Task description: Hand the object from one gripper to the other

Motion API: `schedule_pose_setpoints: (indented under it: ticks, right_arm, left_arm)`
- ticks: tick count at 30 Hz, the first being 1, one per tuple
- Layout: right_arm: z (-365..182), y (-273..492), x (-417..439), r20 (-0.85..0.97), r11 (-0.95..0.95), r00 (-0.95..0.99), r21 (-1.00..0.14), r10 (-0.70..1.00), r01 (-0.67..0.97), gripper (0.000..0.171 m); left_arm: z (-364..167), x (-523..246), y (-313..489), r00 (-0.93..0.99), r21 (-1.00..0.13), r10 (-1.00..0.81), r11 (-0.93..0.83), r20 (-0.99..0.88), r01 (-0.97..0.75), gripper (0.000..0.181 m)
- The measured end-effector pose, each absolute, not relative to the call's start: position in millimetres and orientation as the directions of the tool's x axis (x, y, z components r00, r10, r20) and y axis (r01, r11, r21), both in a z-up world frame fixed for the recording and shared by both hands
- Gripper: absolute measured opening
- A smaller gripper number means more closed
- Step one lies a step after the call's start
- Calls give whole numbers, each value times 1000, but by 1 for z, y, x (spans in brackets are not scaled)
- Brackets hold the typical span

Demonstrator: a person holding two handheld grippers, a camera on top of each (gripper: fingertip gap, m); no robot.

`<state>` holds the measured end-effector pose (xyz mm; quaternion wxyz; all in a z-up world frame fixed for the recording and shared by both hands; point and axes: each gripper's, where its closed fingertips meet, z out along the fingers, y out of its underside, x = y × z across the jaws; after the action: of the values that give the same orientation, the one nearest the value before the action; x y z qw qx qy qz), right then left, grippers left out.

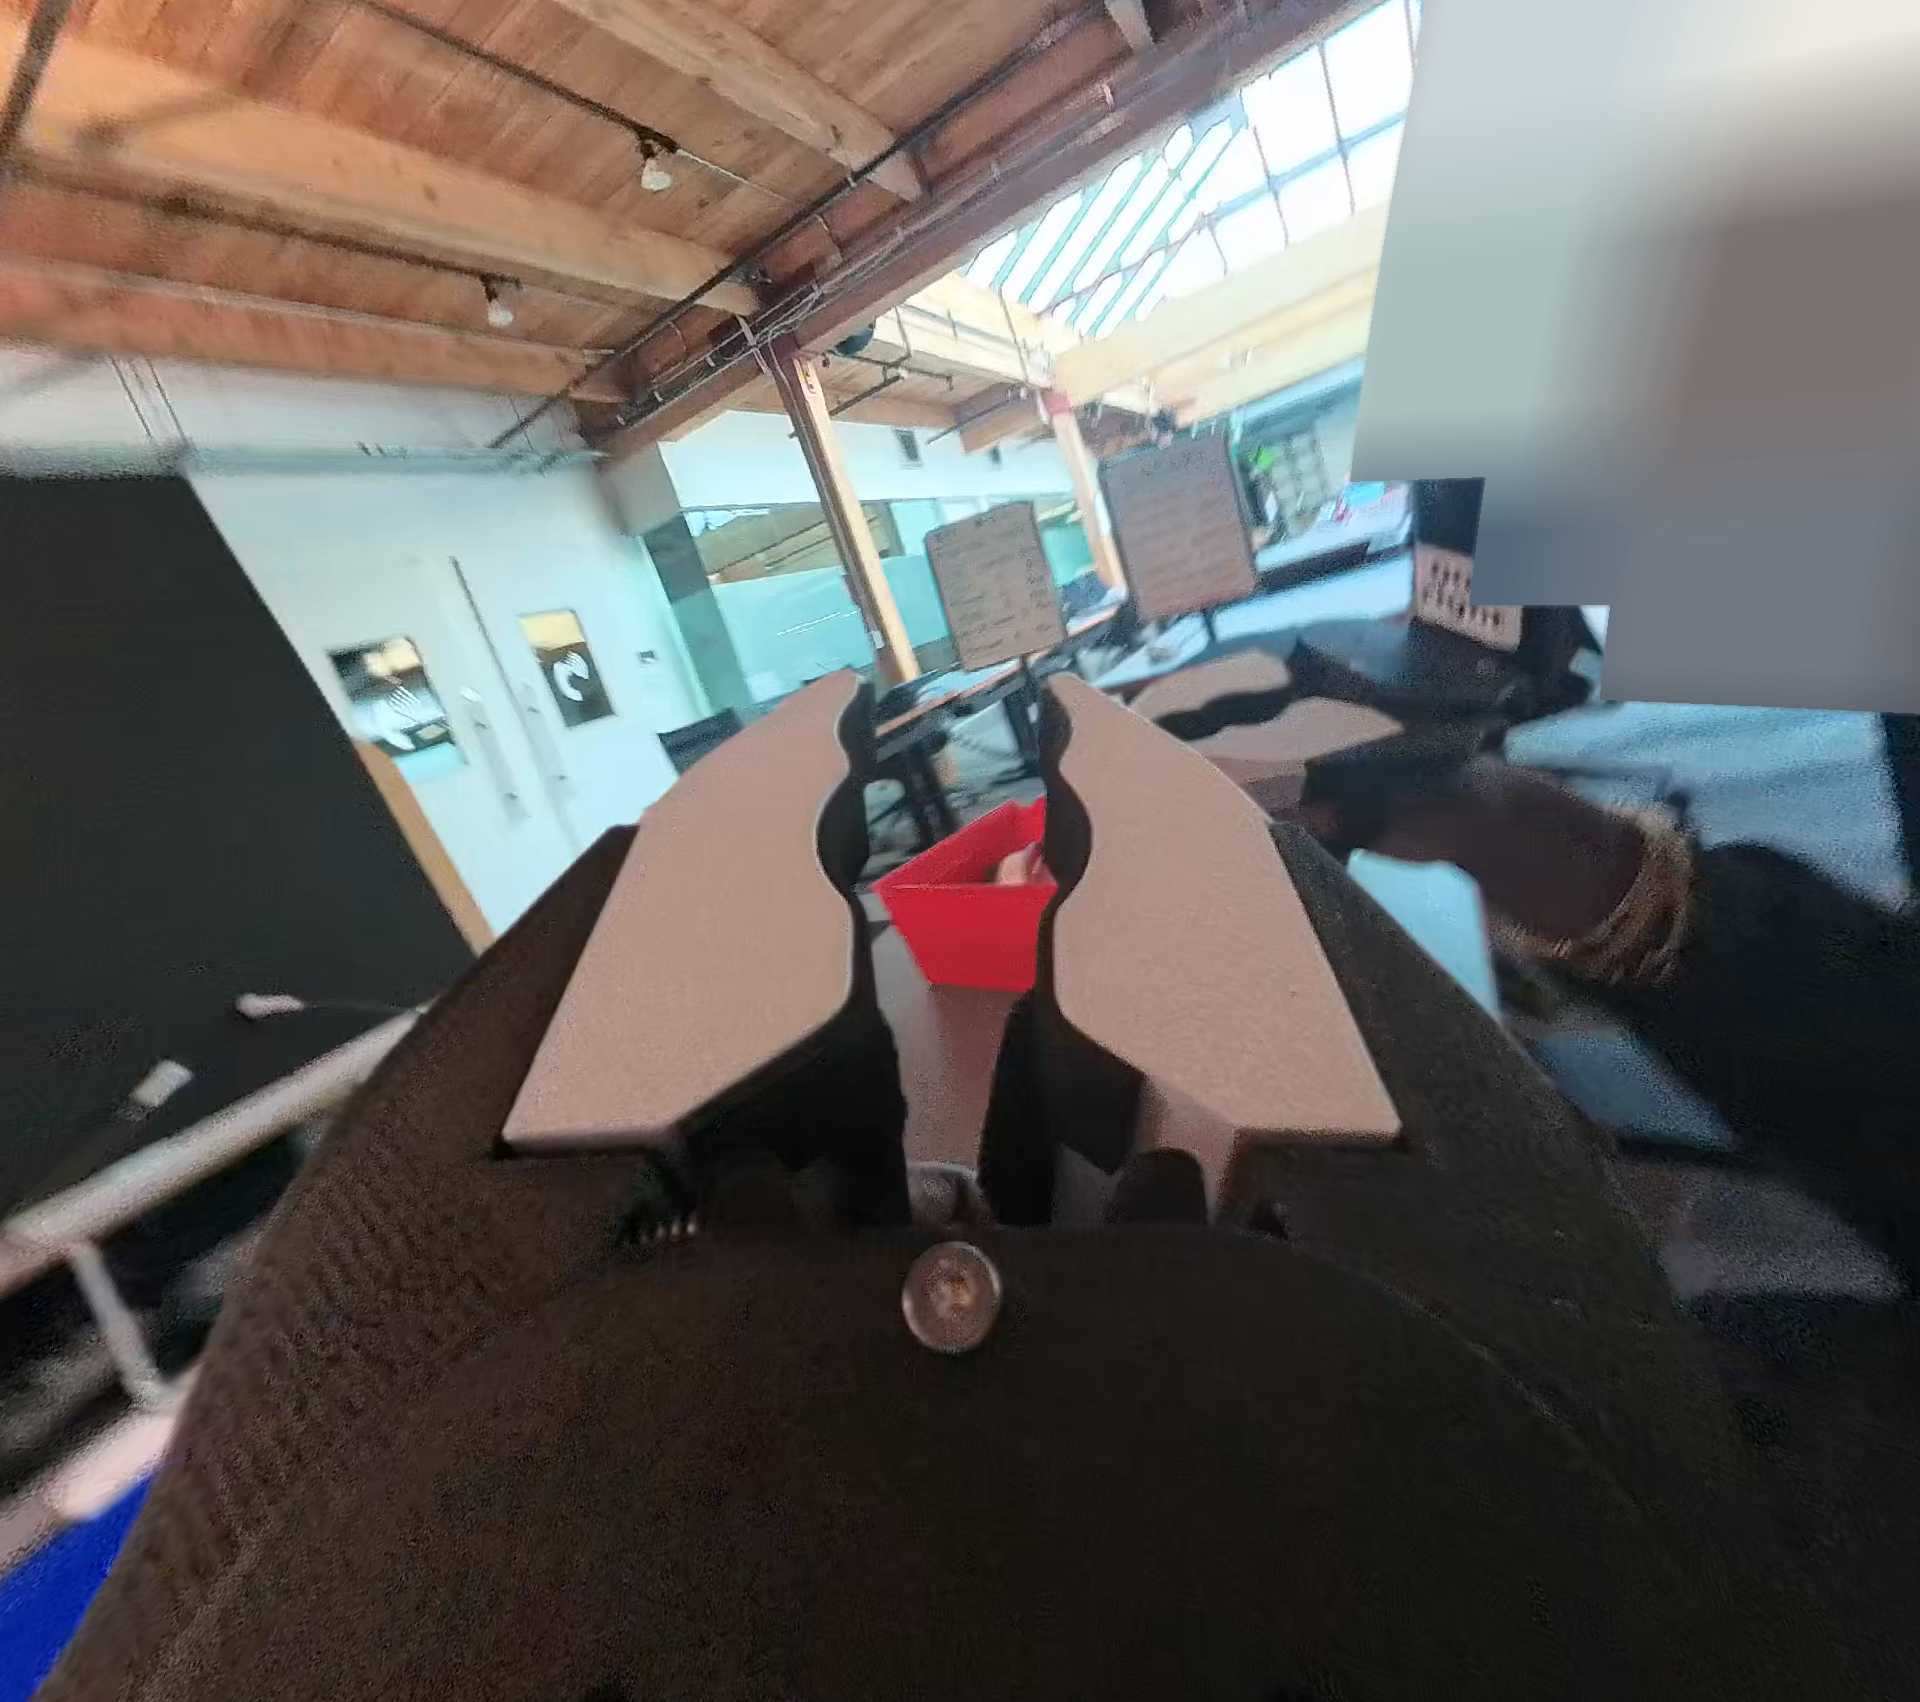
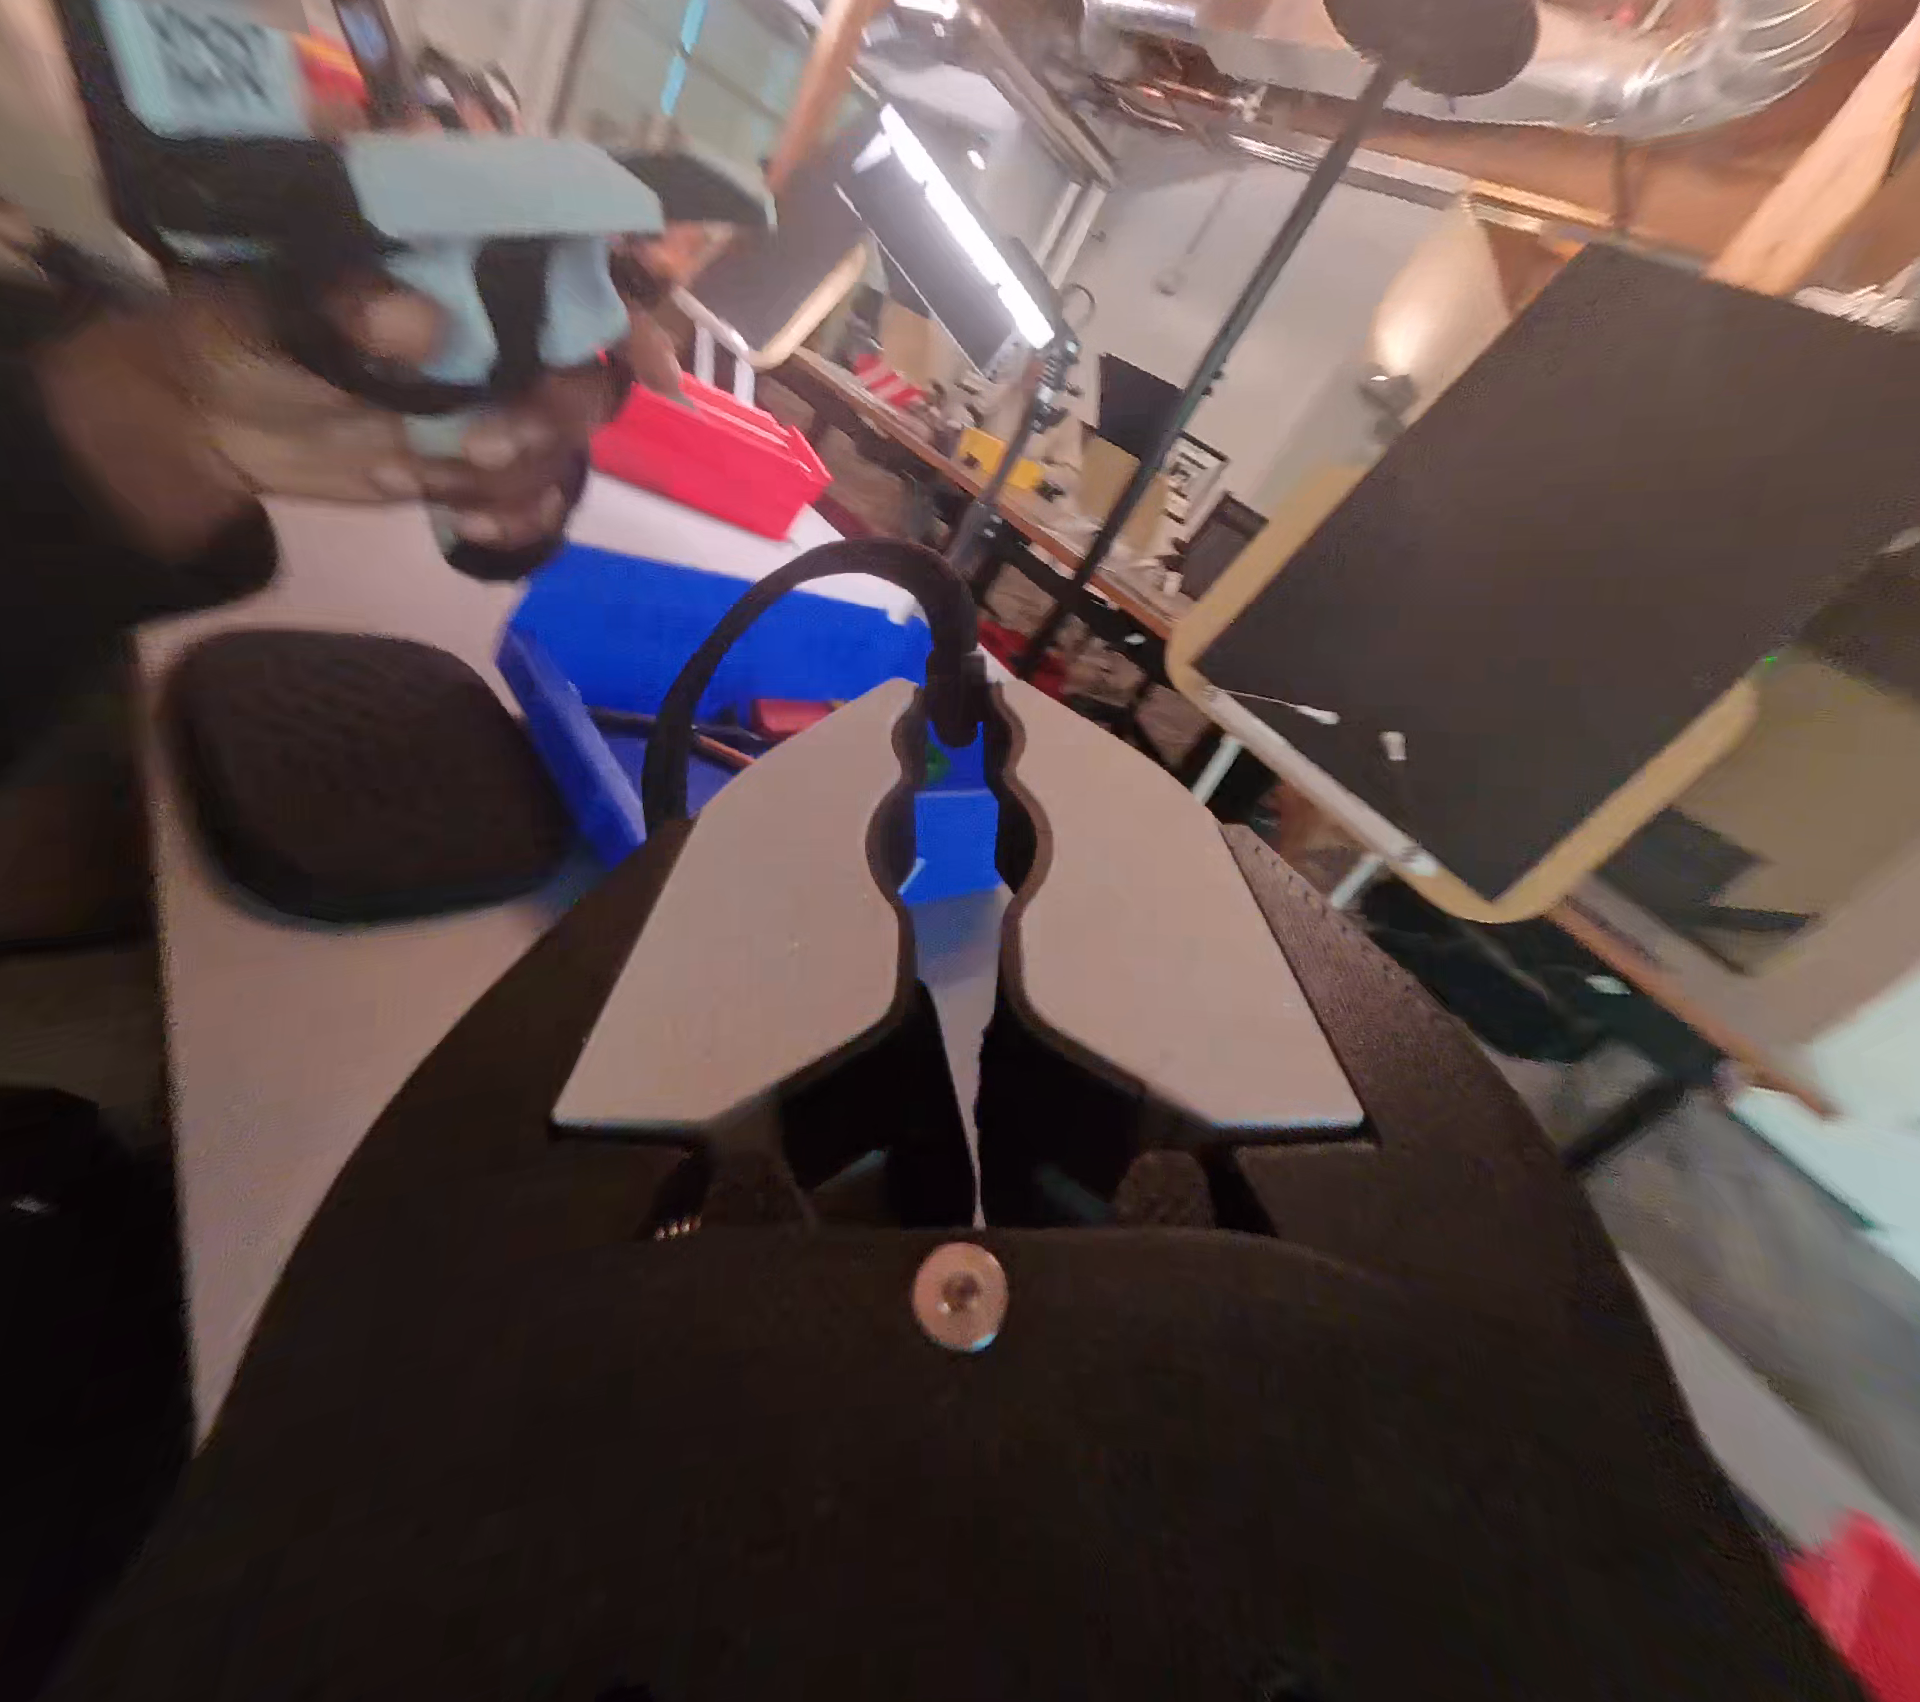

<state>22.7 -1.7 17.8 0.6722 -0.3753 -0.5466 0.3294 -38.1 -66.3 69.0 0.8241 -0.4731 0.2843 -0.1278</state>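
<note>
Looping upward, black cable pinched by right gripper.

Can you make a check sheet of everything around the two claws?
Surface: pale grey tabletop, partly bare.
Job's things: black looped cable, plug end pinched at the right claw's tips.
Clutter: red plastic bin, blue plastic bin, black mesh cushion.
Grippers: left claw open, nothing between its fingers; right claw shut on the cable.
Cables: only the held one.
Surroundings: wooden beam ceiling, silver duct, black panel.
</note>
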Motion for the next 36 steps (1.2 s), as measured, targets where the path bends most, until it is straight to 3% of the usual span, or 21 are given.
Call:
schedule_pose_setpoints:
  ticks: [4,6,12,15,18,21,23,25,27,29,32,36]
  right_arm:
    - [17,-4,22,668,672,259,-735,697,86,10]
    - [14,-4,22,770,757,274,-629,576,176,10]
    - [-1,-14,16,949,885,182,-308,259,350,10]
    - [-7,-19,13,964,895,142,-263,226,360,10]
    - [-1,-20,11,937,892,190,-340,294,298,10]
    - [14,-27,14,779,790,221,-610,586,55,24]
    - [21,-38,16,548,555,91,-817,832,-155,27]
    - [20,-50,16,270,230,-151,-944,951,-234,27]
    - [16,-60,14,57,-15,-339,-978,939,-206,28]
    - [14,-65,11,-51,-139,-426,-974,903,-180,28]
    - [11,-74,9,-102,-202,-489,-967,866,-155,26]
    - [8,-79,8,-118,-202,-504,-973,856,-114,4]
  left_arm:
    - [49,-6,-54,734,-732,-253,509,-631,-454,34]
    - [34,6,-43,674,-685,-219,452,-706,-571,34]
    - [3,10,-18,664,-716,-270,307,-697,-627,20]
    - [-14,8,-12,676,-776,-388,222,-626,-591,5]
    - [-8,8,-13,727,-856,-453,227,-516,-465,3]
    - [11,9,-21,758,-928,-544,292,-359,-231,3]
    - [29,12,-34,715,-950,-666,313,-213,9,3]
    - [44,16,-50,596,-930,-799,275,-81,242,4]
    - [50,20,-59,481,-901,-877,213,-5,378,3]
    - [51,26,-63,411,-887,-911,172,22,429,4]
    - [45,36,-62,368,-892,-929,131,42,432,4]
    - [42,40,-59,359,-892,-931,109,62,438,4]
